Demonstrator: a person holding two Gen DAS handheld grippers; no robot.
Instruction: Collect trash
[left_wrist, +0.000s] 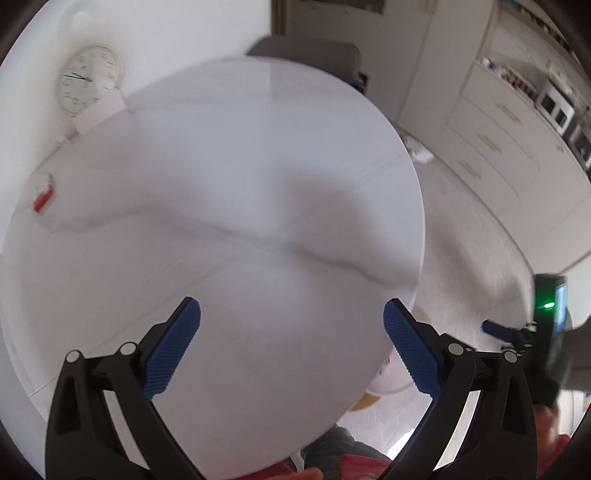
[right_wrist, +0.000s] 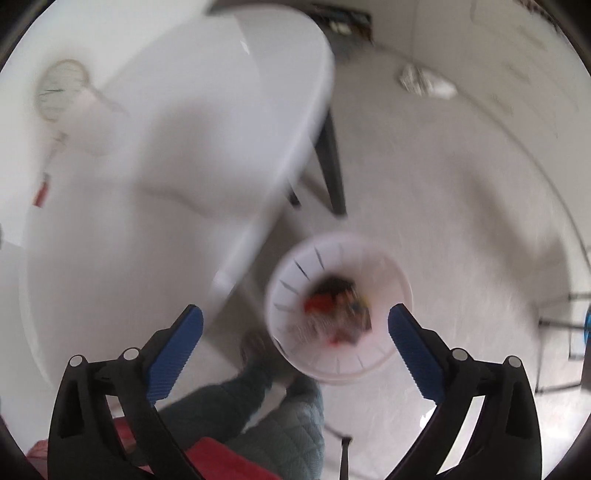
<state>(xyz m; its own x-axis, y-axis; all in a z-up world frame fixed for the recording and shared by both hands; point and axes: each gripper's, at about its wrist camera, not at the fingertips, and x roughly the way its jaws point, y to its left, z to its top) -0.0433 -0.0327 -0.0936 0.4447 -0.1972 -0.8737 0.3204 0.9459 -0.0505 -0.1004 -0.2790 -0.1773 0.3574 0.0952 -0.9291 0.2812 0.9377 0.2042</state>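
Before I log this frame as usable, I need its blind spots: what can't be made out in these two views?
- Trash inside the bin, right wrist view: motion blur smears it into red and dark patches.
- Red item on the table, left wrist view: small, blurred, unidentifiable.
- Clock: numerals too small.
- Crumpled white thing on the floor: blurred.
- Bin in left view: mostly hidden behind the table edge.

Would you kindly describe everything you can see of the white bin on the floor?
The bin is round, white, seemingly plastic, with thin slits in its wall. It stands upright and open on the pale floor beside the table edge, seen from above. Inside lies blurred red and dark trash. The right gripper hangs open above it, touching nothing.
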